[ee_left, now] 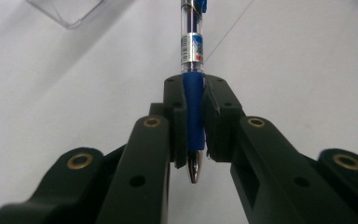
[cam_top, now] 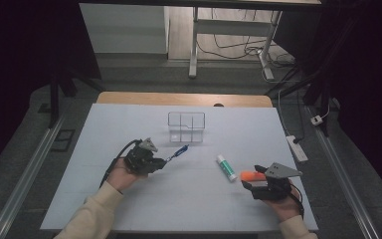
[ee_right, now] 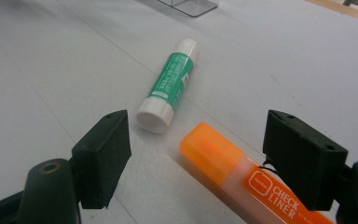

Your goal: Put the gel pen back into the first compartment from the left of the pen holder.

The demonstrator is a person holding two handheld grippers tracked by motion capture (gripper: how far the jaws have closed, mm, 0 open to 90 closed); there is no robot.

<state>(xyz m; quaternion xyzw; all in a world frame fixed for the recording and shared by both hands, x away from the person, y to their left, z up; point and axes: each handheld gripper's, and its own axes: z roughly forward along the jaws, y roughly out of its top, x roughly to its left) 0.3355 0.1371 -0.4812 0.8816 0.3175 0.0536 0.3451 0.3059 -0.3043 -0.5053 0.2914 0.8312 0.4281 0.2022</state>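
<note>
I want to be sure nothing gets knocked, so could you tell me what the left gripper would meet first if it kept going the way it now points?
Probably the clear plastic organiser. The left gripper holds a blue pen whose far end aims up-right towards the organiser's near edge. Depth is hard to judge; it might just skim the front corner.

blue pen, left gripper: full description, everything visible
The pen is a retractable ballpoint with a clear plastic barrel, a blue rubber-looking grip sleeve, a silver metal tip and a printed label band above the sleeve. The left gripper is shut on the sleeve, with a black pad pressing each side. The tip points back toward the gripper's body and the barrel runs forward beyond the jaws. In the high view the pen sticks out toward the clear plastic organizer above the white table; touching nothing else.
</note>
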